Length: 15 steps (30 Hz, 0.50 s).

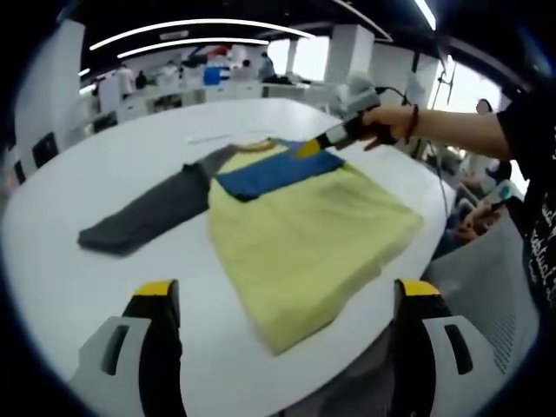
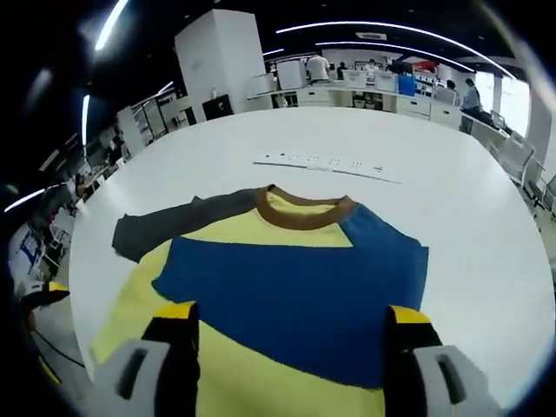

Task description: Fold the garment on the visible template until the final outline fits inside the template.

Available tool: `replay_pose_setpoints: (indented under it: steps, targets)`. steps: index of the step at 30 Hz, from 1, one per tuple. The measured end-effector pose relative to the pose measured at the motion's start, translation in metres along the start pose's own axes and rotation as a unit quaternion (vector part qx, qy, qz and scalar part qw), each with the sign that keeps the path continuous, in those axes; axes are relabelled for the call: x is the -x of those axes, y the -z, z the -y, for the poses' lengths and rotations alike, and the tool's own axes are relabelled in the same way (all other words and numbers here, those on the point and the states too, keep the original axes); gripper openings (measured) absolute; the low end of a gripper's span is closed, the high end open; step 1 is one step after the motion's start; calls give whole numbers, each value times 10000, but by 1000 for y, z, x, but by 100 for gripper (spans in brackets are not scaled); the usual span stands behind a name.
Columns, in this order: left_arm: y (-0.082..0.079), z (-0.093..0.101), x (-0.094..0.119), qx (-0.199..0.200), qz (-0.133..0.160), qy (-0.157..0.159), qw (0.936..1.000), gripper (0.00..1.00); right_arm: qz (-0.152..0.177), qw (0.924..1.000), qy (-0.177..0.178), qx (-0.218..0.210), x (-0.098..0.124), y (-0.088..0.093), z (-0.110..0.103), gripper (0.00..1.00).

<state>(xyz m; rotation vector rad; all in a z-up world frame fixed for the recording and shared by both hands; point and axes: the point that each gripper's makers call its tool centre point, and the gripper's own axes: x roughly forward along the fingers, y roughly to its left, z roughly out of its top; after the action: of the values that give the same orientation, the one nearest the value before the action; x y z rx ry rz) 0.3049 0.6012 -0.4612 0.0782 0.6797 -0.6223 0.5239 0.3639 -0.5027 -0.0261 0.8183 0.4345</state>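
While my left gripper [image 1: 282,304] waits open, my open right gripper [image 2: 287,326] should pinch the long-sleeved shirt's [image 1: 304,226] blue shoulder [image 2: 382,252] cleanly, folding it inward without dragging the grey sleeve [image 1: 148,213].

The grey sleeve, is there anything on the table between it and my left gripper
Nothing visible. In the left gripper view the left gripper hangs open over bare white table, and the grey sleeve lies flat beyond it. The right gripper is over at the garment's collar end.
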Motion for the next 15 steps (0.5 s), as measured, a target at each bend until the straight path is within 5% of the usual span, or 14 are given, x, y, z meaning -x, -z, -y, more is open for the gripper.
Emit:
replay_pose_setpoints:
  steps: [15]
  targets:
    - [-6,3,0,-36,59,13,10000,99,-42,9986,382,-351,21,18,45,86]
